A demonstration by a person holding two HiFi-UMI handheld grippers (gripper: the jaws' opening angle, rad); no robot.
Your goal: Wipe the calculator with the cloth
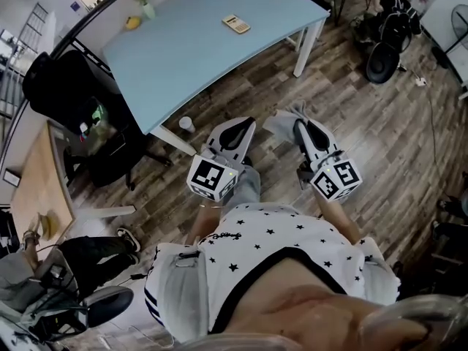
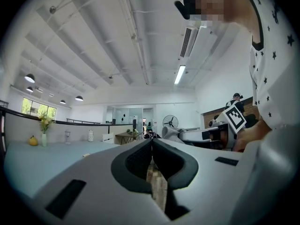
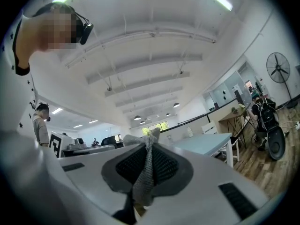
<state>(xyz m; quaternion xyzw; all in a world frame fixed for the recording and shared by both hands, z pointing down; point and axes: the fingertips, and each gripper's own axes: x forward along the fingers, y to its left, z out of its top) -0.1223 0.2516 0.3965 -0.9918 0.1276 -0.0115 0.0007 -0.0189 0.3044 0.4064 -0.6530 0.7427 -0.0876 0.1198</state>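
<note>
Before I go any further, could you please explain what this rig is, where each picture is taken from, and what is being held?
There is no robot here: a person holds a hand-held gripper in each hand. The head view comes from a camera on the person's head, looking down at the left gripper and the right gripper, each carrying a cube with square markers. The other two pictures come from cameras riding on the grippers, looking along them. The left gripper's fingers are closed together with nothing between them. The right gripper is closed on a grey cloth. Ahead stands a light blue table. On it lies the calculator, not yet touched, and a vase of flowers stands near the far corner.
</note>
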